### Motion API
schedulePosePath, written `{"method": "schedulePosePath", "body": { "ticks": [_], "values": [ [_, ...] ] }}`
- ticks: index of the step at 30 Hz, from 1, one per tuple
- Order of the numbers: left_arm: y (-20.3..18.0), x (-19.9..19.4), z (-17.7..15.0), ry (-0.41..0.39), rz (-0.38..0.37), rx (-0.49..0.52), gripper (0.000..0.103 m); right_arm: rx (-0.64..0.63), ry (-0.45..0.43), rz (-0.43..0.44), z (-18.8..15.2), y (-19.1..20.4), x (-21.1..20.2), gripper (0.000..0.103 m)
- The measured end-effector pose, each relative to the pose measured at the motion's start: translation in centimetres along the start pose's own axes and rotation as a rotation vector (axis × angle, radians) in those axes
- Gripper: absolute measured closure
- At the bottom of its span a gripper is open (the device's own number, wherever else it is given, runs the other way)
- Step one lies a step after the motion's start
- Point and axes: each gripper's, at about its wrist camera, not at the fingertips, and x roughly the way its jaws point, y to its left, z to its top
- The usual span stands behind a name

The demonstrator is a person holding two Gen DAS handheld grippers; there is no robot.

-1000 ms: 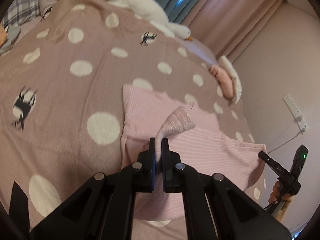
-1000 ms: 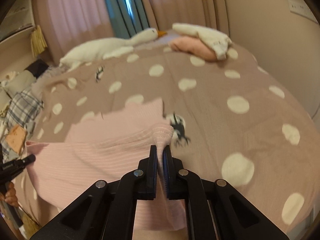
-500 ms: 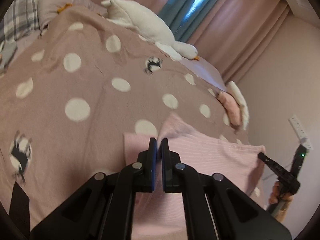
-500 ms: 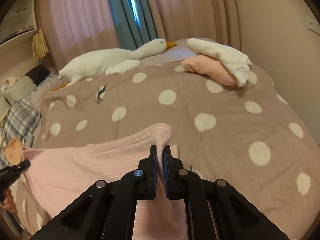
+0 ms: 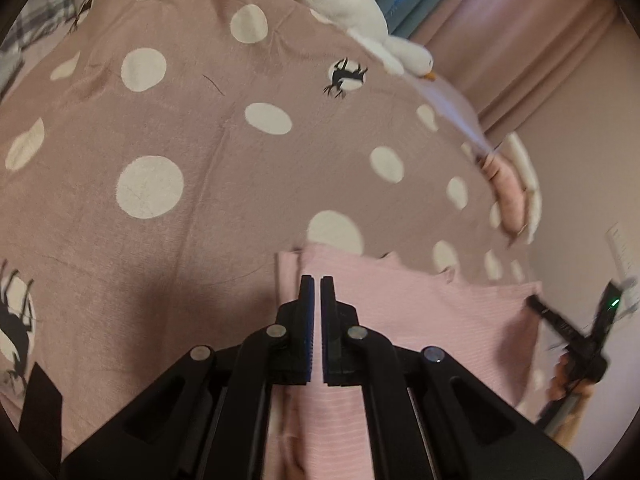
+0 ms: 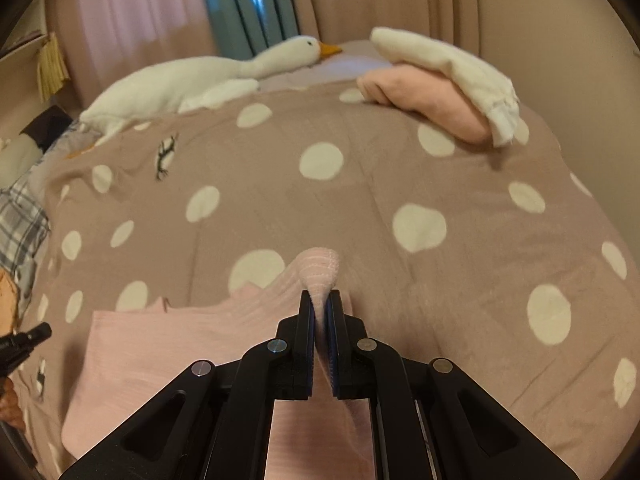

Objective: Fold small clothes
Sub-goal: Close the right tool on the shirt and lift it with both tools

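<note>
Mauve polka-dot bedspread [image 6: 360, 184] fills my view, with pink curtains [image 6: 132, 20] and a teal strip behind. At twelve o'clock a white goose plush [image 6: 192, 84] lies along the far edge; at two o'clock sits a pink-and-white bundle [image 6: 440, 92]. My right gripper [image 6: 320, 312] is clenched on the ribbed pink garment [image 6: 180, 344], spread toward eight o'clock. My left gripper [image 5: 315, 304] looks nearly closed over its corner; whether it pinches cloth, I cannot tell.

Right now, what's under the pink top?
The pink top lies on the polka-dot duvet, one corner lifted in the right gripper. Duvet shows all round it; whatever is beneath the cloth itself is covered.
</note>
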Motion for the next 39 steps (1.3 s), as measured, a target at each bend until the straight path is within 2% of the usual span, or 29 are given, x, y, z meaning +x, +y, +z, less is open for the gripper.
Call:
{"method": "schedulePosePath", "body": {
  "ticks": [2,4,6,11,13,14,15,18,24,28,33,39],
  "values": [
    [0.0,0.8,0.0,0.004,0.025,0.032,0.094,-0.011,0.012,-0.017,-0.3,-0.2,0.3,0.096],
    [-0.1,1.8,0.1,0.024,0.032,0.049,0.078,-0.013,0.019,-0.018,-0.5,-0.4,0.5,0.096],
    [-0.1,3.1,0.3,0.047,0.009,0.051,0.072,-0.012,0.021,-0.014,-0.5,-0.6,0.7,0.096],
    [-0.1,7.2,1.3,0.076,0.02,0.051,0.073,-0.019,0.024,-0.017,-0.6,-0.6,0.8,0.096],
    [-0.1,8.5,1.5,0.088,0.042,0.054,0.077,-0.036,0.022,-0.025,-0.7,-0.4,0.8,0.096],
    [-0.1,8.9,1.5,0.087,0.054,0.056,0.082,-0.044,0.022,-0.032,-0.8,-0.2,0.9,0.096],
    [-0.1,9.1,1.5,0.083,0.064,0.06,0.092,-0.05,0.023,-0.037,-0.9,-0.2,0.9,0.096],
    [0.0,8.4,1.4,0.062,0.062,0.041,0.095,-0.062,0.026,-0.044,-1.1,0.1,1.1,0.096],
    [-2.4,3.1,2.2,-0.098,0.074,0.129,0.097,-0.065,-0.016,-0.024,-0.7,0.7,-0.1,0.096],
    [-2.4,2.2,3.5,-0.132,0.065,0.13,0.096,-0.07,-0.04,-0.037,0.6,1.3,0.3,0.096],
    [-0.6,5.5,4.0,-0.055,0.105,0.072,0.096,-0.053,0.0,-0.051,1.3,1.1,3.4,0.096],
    [1.0,8.3,2.6,0.032,0.169,0.037,0.095,-0.038,0.085,-0.069,0.2,0.5,6.9,0.096]
  ]
}}
